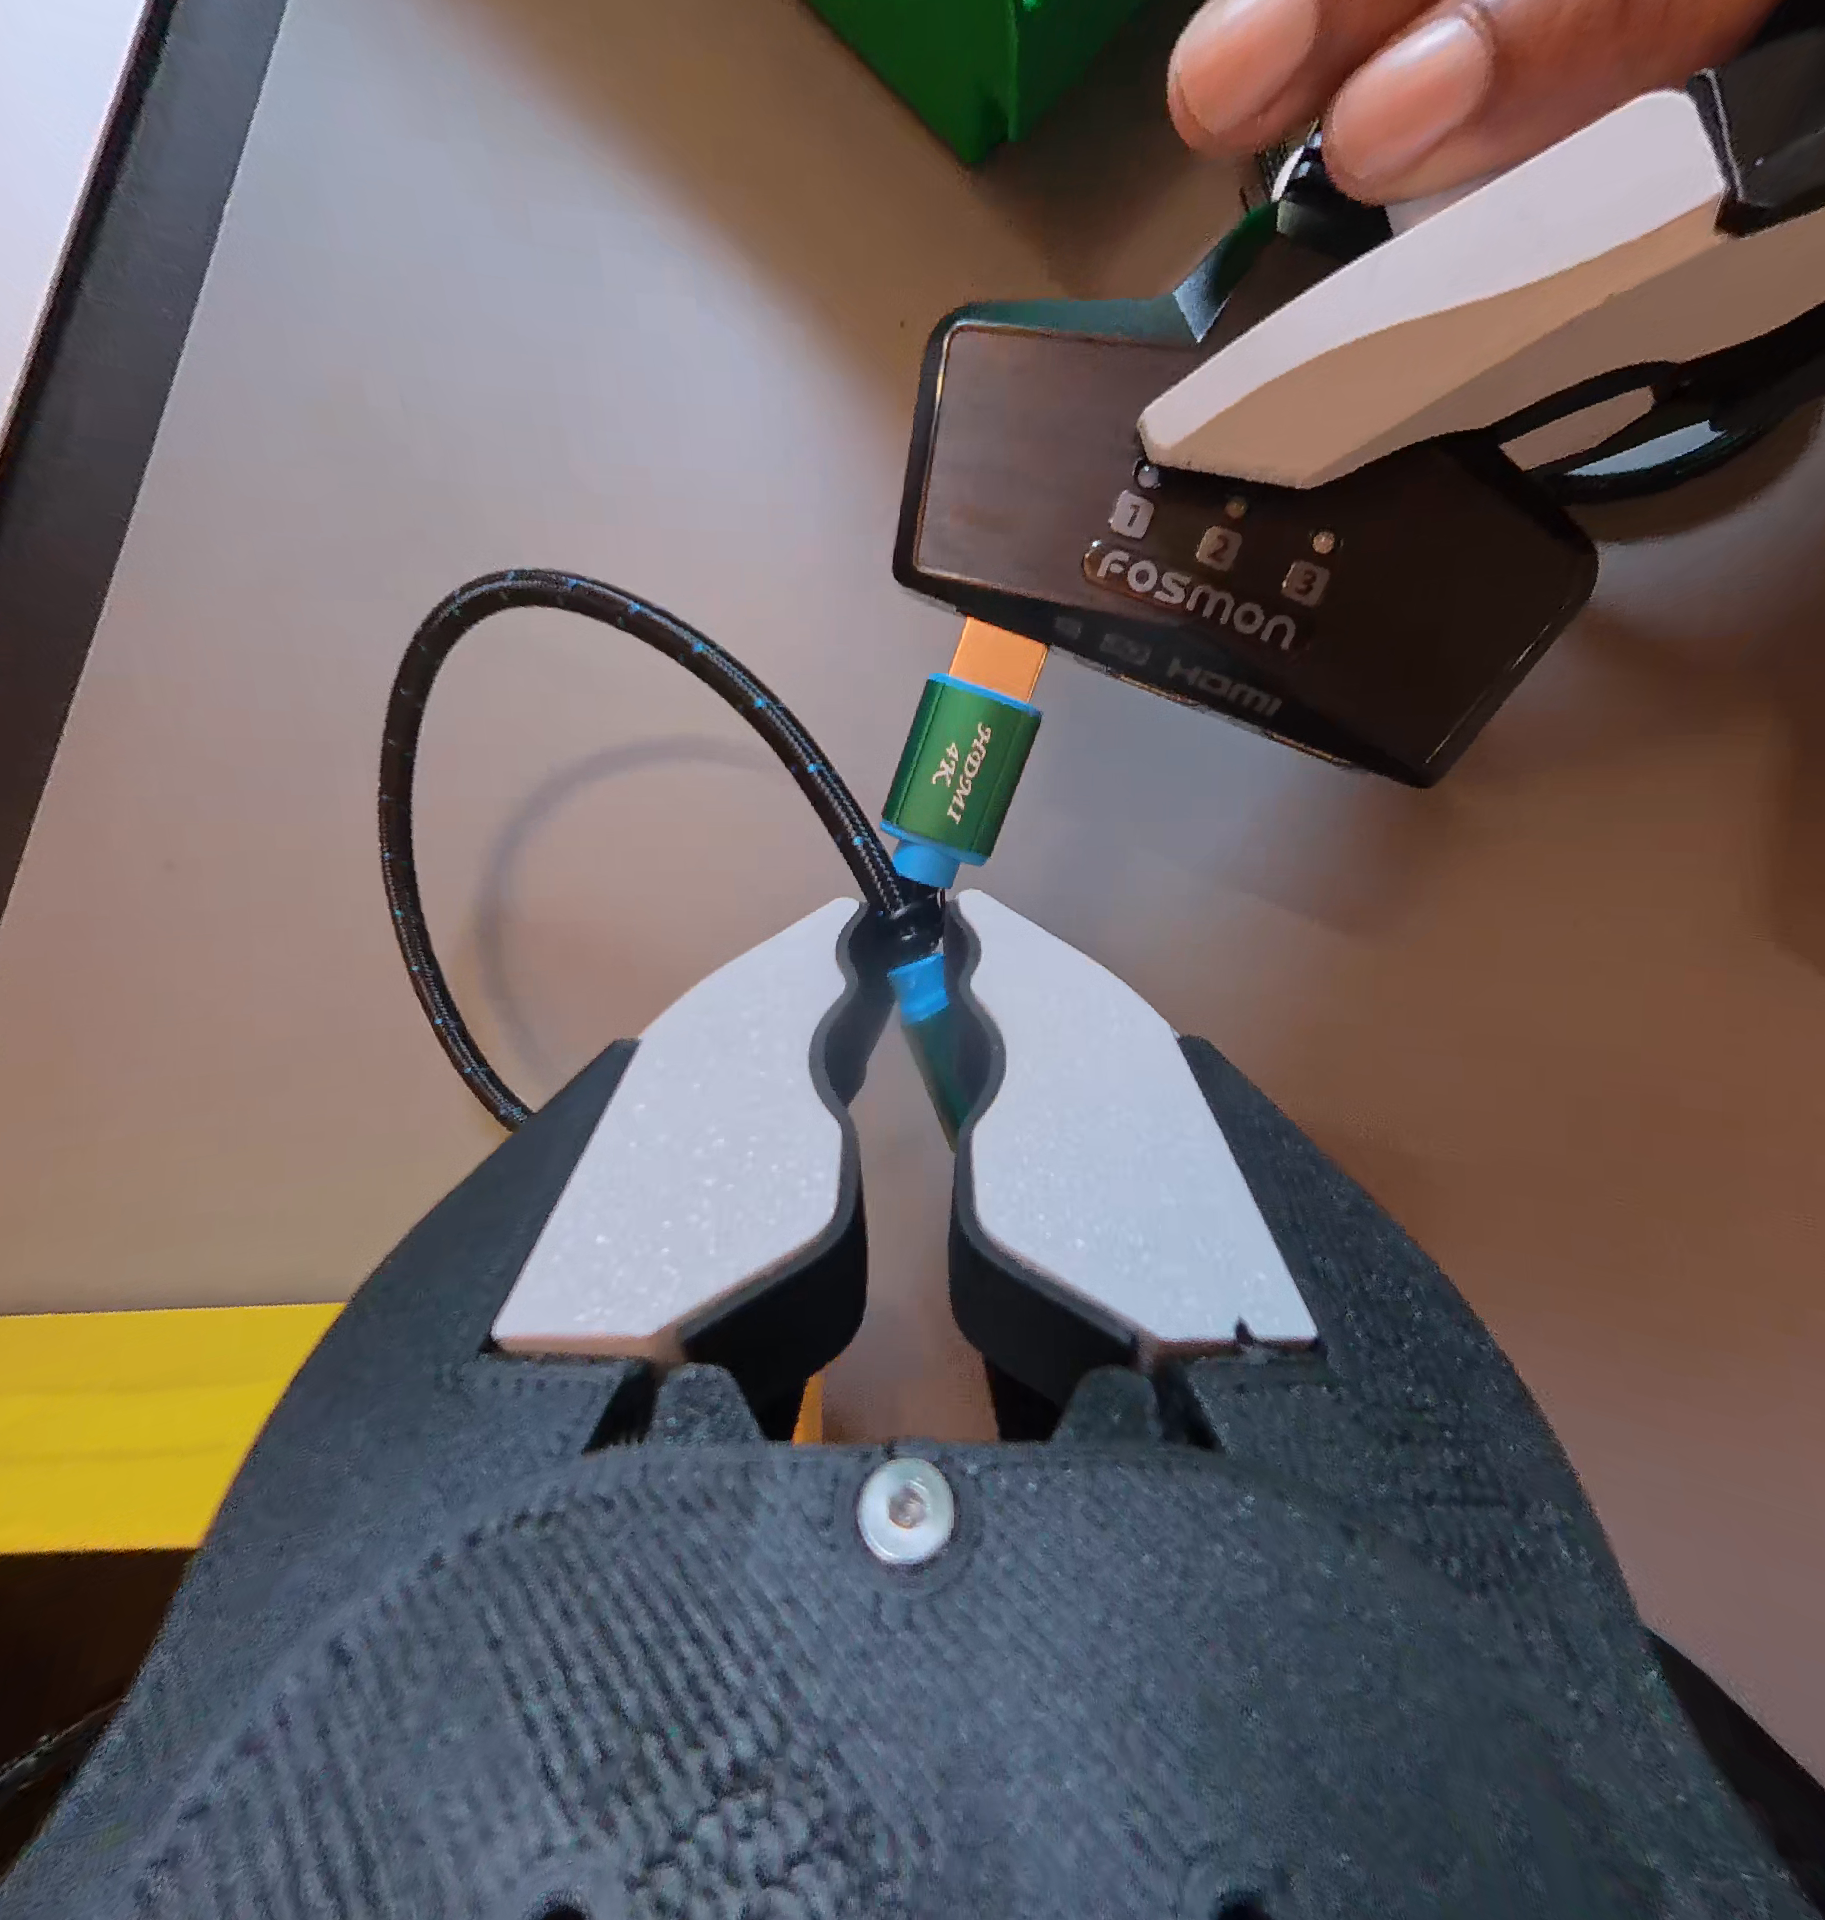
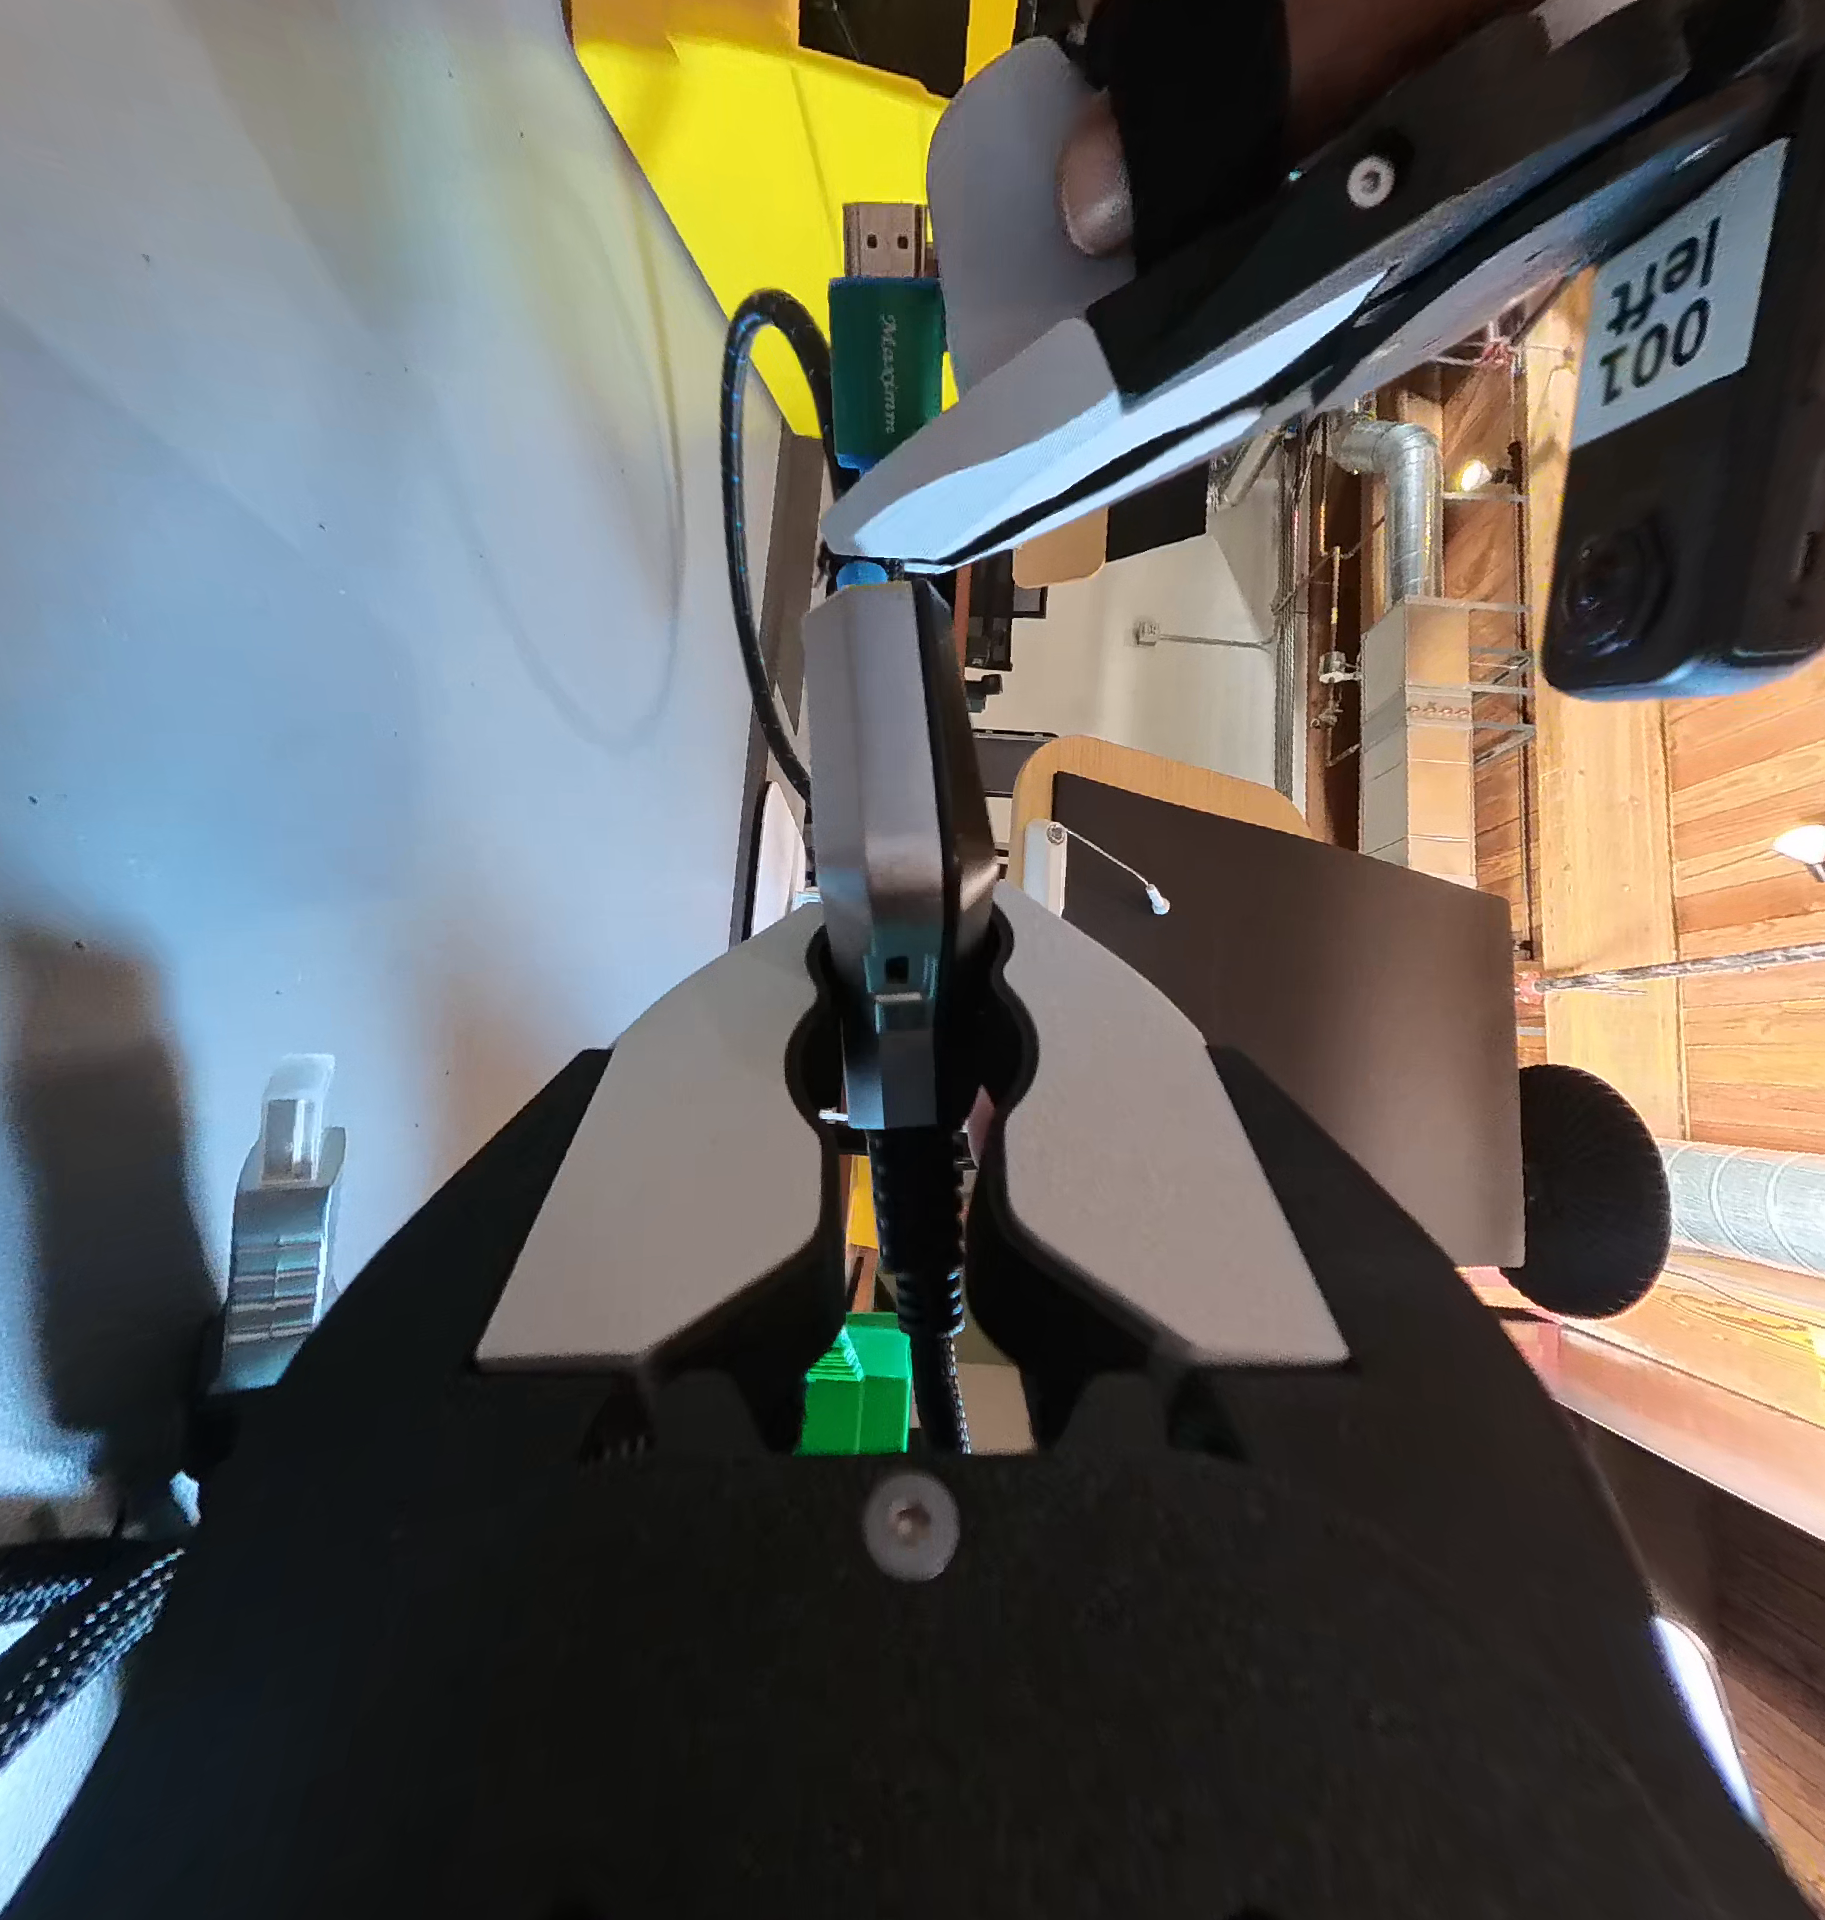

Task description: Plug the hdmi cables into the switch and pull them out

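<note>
Fingers point(image 1: 783, 997) of your left gripper pinch the braided cable point(image 1: 420, 831) behind its green plug point(image 1: 955, 774), gold tip at the switch point(image 1: 1199, 582); right fingers point(image 2: 721, 1070) clamp the switch above the bench point(image 1: 472, 416).

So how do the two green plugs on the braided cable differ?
The front plug is fully in view, its gold tip at the switch port; the rear plug sits between the left gripper's fingers, mostly hidden. Front plug points at the switch, rear plug back toward the camera. Both: green shell, blue collar.
</note>
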Available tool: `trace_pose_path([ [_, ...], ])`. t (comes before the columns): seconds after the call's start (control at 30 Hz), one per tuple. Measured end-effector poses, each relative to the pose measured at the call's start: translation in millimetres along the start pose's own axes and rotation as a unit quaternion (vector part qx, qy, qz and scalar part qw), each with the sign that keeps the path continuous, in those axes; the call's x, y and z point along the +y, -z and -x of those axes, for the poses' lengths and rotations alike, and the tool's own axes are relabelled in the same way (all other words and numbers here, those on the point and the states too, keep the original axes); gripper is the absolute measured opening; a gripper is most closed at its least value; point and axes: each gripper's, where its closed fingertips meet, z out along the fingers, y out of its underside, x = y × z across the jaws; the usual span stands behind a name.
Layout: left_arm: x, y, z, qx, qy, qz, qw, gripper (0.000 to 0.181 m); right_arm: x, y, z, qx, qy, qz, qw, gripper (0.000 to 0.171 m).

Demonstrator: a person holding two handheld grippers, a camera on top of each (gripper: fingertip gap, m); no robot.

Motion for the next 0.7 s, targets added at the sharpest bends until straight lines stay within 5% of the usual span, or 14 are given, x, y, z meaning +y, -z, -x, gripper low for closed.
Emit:
trace_pose_path([
  [0.27,-2,-1,0,-0.013,-0.006,0.004,1.0,0.012,-2,4,1,-0.002,-0.008,-0.012,1.0,0.022],
  [0.7,-6,-1,-16,0.071,-0.012,-0.048,0.996,0.01,-14,15,7,-0.031,-0.026,-0.036,0.999,0.021],
])
